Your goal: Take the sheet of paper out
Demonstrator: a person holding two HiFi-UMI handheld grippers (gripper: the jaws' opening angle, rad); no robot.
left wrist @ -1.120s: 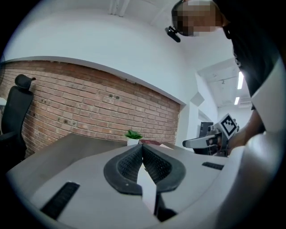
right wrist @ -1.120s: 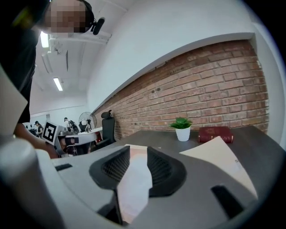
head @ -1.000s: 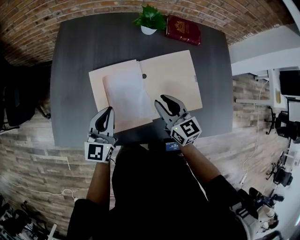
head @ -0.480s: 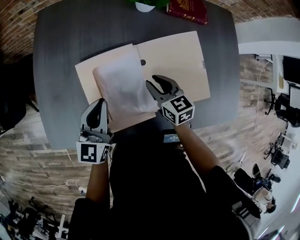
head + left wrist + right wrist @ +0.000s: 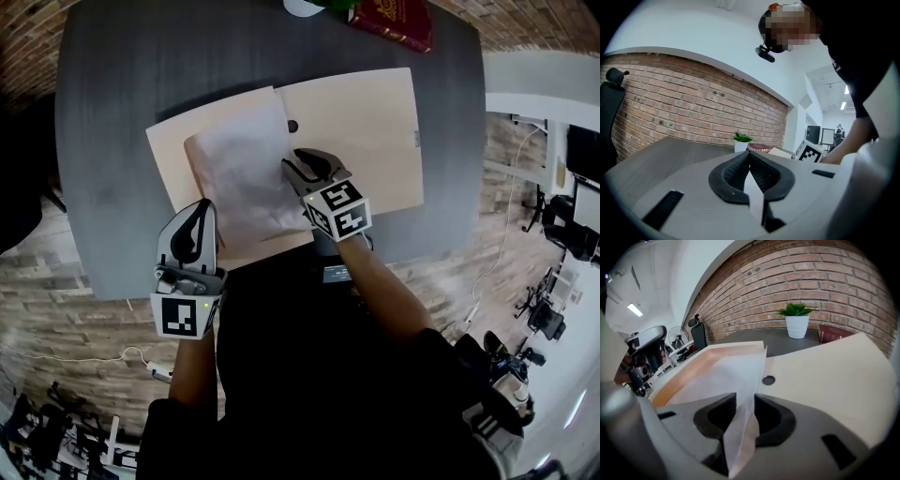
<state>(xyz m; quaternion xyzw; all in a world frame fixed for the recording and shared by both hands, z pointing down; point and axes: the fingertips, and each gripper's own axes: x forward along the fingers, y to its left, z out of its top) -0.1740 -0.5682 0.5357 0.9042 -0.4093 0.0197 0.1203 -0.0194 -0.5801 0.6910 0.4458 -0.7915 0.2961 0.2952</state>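
Grasping step, by the look of it. Right gripper (image 5: 302, 169) down at the near right corner of the sheet of paper (image 5: 239, 173), jaws clamped on that corner, thin paper bunched and lifted between them in the right gripper view. Rest of the sheet flat on the left leaf of the open manila folder (image 5: 366, 131), on the dark grey table (image 5: 103, 141); not yet out. Left gripper (image 5: 194, 234) held by the table's near edge, just beside the folder's near left corner, jaws pressed together on nothing, doing no work. Potted plant (image 5: 797, 319) and red book (image 5: 834, 332) at the far edge, well apart from the folder's working side.

Next, probably: draw the pinched corner up and off the folder, toward the body or out to the side, slowly and with a firm pinch; thin paper, likely to slip or tear. Worth pressing the folder down with the idle left claw, so as not to drag it along.
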